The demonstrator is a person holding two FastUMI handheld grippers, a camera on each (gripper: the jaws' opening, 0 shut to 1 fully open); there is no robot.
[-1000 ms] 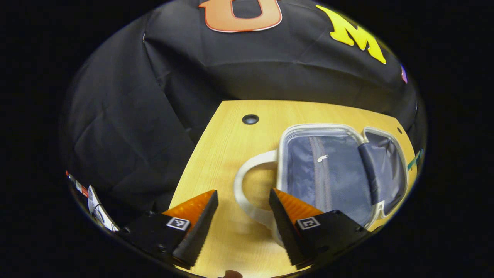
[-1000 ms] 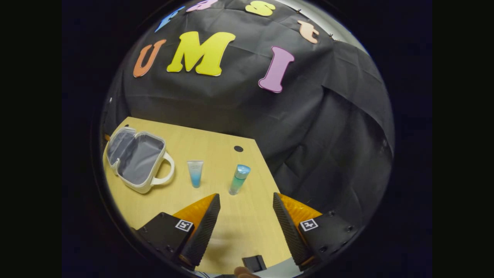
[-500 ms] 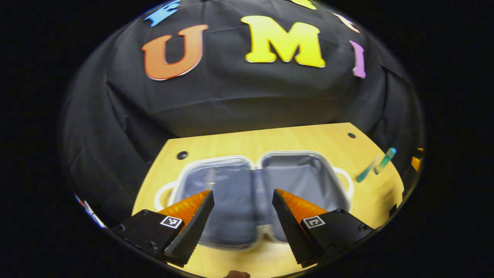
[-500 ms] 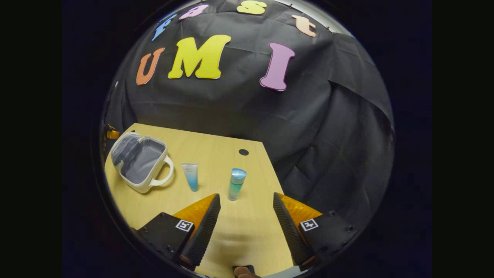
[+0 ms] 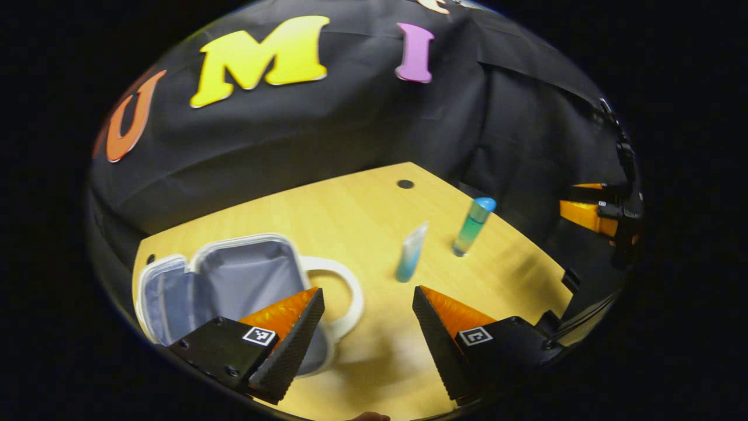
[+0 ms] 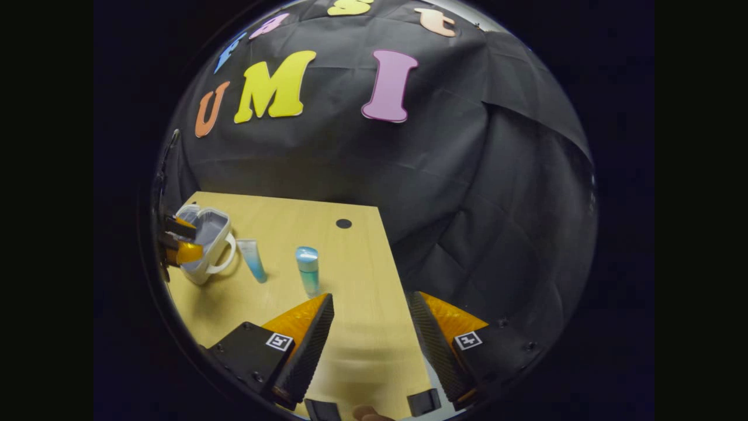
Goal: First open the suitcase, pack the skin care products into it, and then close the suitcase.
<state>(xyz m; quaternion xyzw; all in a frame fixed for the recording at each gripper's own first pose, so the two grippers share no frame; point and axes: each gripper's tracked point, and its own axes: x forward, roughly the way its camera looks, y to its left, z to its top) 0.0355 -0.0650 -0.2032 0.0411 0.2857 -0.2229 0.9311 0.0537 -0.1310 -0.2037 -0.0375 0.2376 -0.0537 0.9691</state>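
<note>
Table (image 5: pixel 362 216): pale wood-grain top, smooth, slight sheen. Case (image 5: pixel 234 280), just ahead-left of left gripper (image 5: pixel 368 327): whitish shell & loop handle look like smooth plastic, semi-gloss; inside lined w/ grey cloth, matt, a bit creased. Tube (image 5: pixel 411 257), ahead of left gripper: soft-looking translucent plastic, satin. Bottle (image 5: pixel 472 225), ahead-right of it: clear glossy plastic or glass, can't tell which; cap smooth, shiny. Both grippers' finger faces ribbed, matt; right gripper (image 6: pixel 368 333) same. Wall (image 6: pixel 409 175) beyond table: black cloth, matt, wrinkled.
</note>
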